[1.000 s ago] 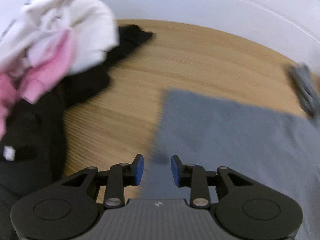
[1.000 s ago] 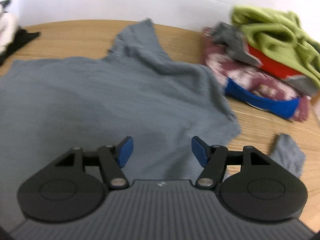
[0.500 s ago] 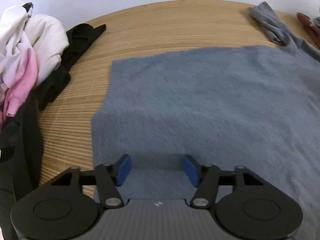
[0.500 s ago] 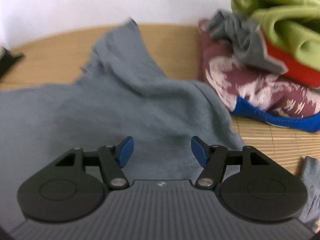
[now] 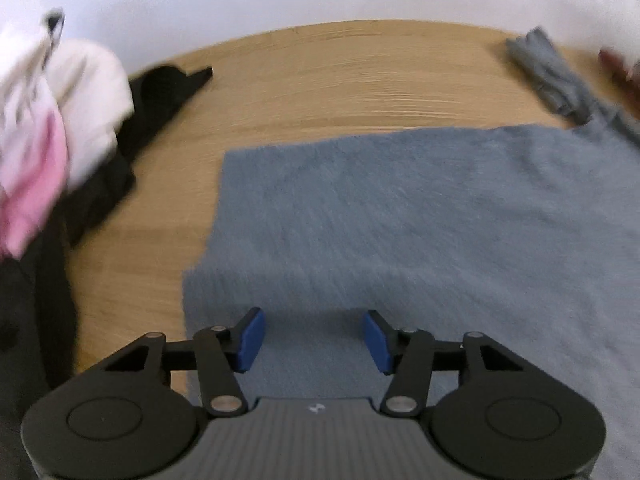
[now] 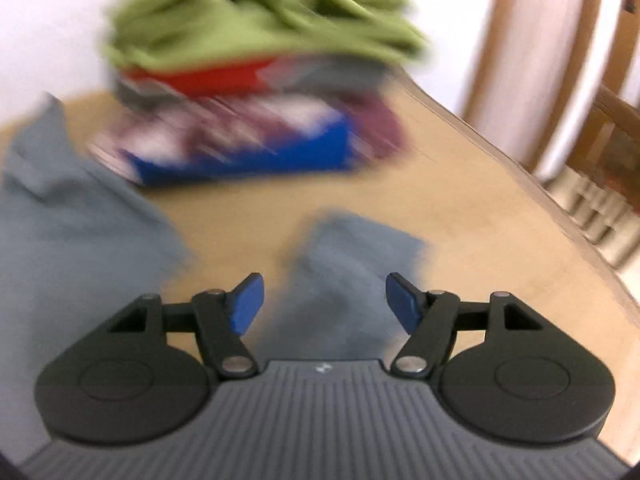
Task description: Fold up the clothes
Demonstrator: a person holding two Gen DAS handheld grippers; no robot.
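Note:
A grey shirt (image 5: 420, 220) lies spread flat on the wooden table (image 5: 360, 80), one sleeve (image 5: 548, 76) reaching to the far right. My left gripper (image 5: 314, 330) hovers over the shirt's near left corner. Its jaws are closing, with only flat cloth below and nothing pinched. In the blurred right wrist view, my right gripper (image 6: 324, 300) stands open and widening slightly over a separate-looking grey flap (image 6: 352, 256). The pads do not press on it. The shirt's body (image 6: 80, 232) lies to the left.
A heap of white and pink clothes (image 5: 52, 120) on a black garment (image 5: 160, 92) fills the table's left side. A stack with green (image 6: 260, 28), red and maroon-and-blue pieces (image 6: 248, 148) sits at the back right. The table edge (image 6: 560, 220) and a wooden chair (image 6: 600, 128) lie right.
The right gripper swung right, off the shirt's body to the grey flap near the stack. The left gripper opened wider, then narrowed a little, staying over the shirt's left corner.

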